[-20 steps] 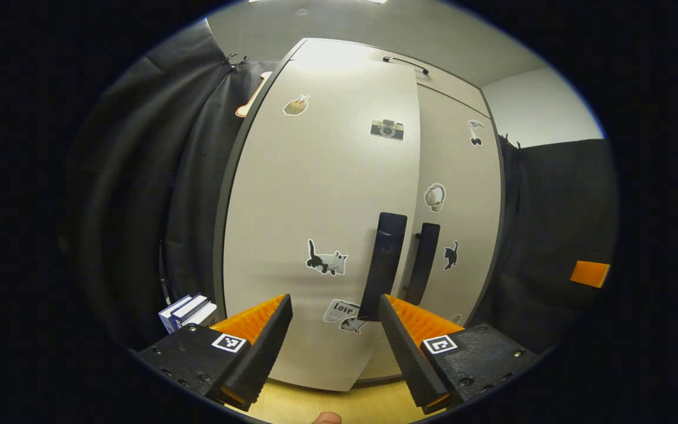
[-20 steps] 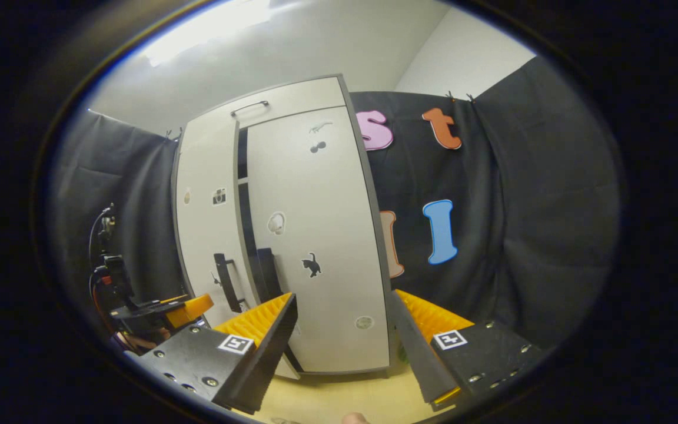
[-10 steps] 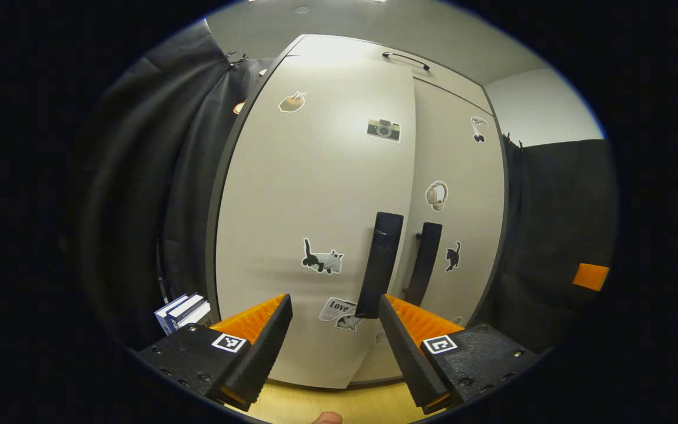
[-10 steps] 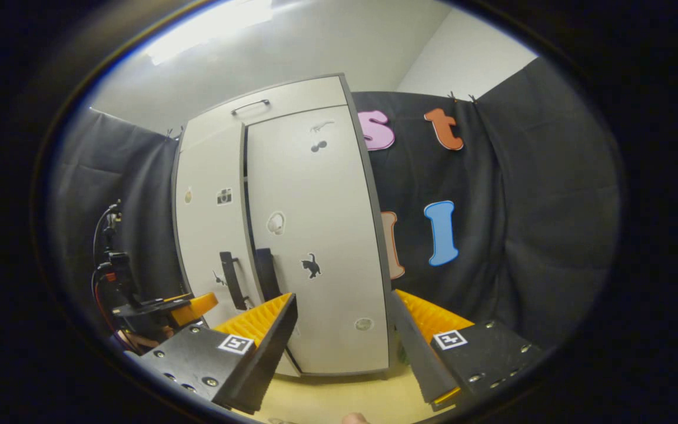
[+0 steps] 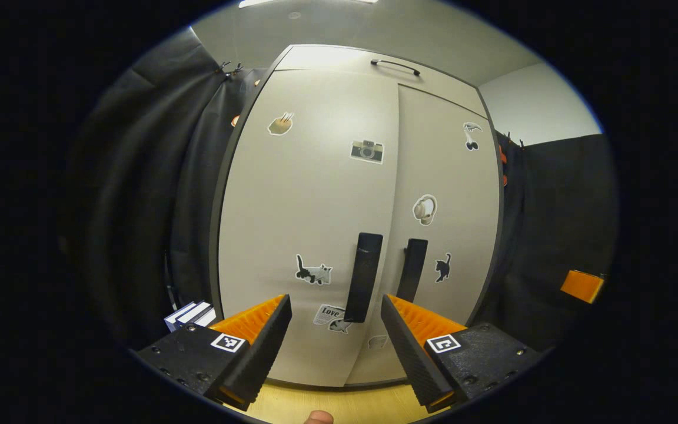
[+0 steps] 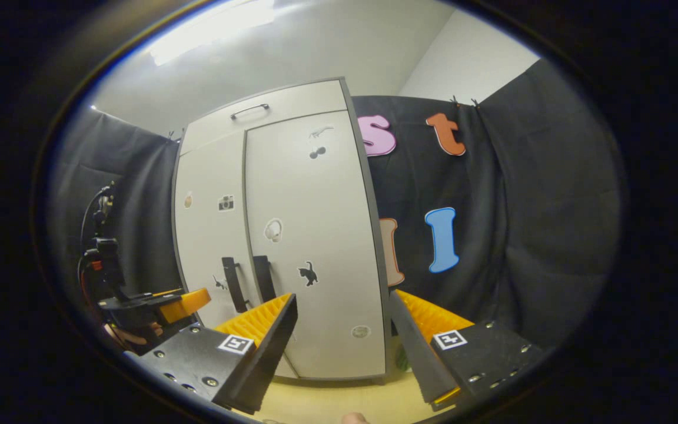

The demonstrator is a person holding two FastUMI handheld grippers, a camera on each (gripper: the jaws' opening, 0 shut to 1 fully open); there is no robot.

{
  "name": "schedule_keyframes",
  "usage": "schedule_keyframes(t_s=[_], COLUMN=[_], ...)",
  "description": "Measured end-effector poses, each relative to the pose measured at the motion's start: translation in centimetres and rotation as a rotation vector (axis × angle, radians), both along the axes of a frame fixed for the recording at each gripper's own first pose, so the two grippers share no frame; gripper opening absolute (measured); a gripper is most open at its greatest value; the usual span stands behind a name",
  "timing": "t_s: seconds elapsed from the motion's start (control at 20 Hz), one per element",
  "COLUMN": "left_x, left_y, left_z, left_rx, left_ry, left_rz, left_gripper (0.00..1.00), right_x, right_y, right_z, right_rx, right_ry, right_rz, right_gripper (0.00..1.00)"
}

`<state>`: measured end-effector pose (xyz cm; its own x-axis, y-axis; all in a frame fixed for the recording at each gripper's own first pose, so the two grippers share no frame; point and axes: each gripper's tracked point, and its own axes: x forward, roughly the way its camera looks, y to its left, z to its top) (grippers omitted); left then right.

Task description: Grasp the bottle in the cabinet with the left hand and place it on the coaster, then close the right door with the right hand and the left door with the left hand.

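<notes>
I see both cabinet doors, left door [image 5: 309,224] and right door [image 5: 448,212], shut flush. My left gripper [image 5: 335,347] and right gripper [image 6: 344,347] both gape wide and empty, handles [image 5: 362,277] at twelve o'clock.

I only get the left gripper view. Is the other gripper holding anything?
Observer: No. In the right gripper view the right gripper is open, with nothing between its fingers.
Operator: Where's my gripper from over there?
Observer: The left gripper is low at the left, in front of the left door, near the handles.
Operator: Is there anything by the cabinet I can't see?
Observer: A small green thing at the bottom right corner of the cabinet, half hidden behind a finger of the right gripper. I can't tell what it is.
</notes>
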<state>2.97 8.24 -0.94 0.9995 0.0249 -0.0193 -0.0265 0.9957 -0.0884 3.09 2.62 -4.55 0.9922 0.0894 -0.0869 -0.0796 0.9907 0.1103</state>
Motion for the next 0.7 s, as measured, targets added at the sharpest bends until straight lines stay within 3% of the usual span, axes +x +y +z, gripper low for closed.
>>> schedule_keyframes(t_s=[0.1, 0.15, 0.45, 0.7], left_x=[-0.7, -1.0, -2.5, -3.0], left_y=[-0.6, -1.0, -4.7, -10.1], left_z=[0.5, 0.8, 4.6, 9.6], left_rx=[0.012, 0.015, 0.092, 0.105], left_ry=[0.015, 0.017, 0.036, -0.023], left_rz=[0.007, 0.01, 0.013, -0.02], left_gripper=[0.96, 0.96, 0.96, 0.96], right_x=[0.2, 0.3, 1.7, 2.5], right_y=[0.0, 0.0, 0.1, -1.9], right_z=[0.4, 0.6, 5.0, 9.1], right_rx=[-0.017, -0.021, -0.027, 0.029], right_ry=[-0.009, -0.01, -0.06, -0.105], right_rz=[0.003, 0.006, 0.025, 0.028], right_gripper=[0.9, 0.95, 0.96, 0.95])
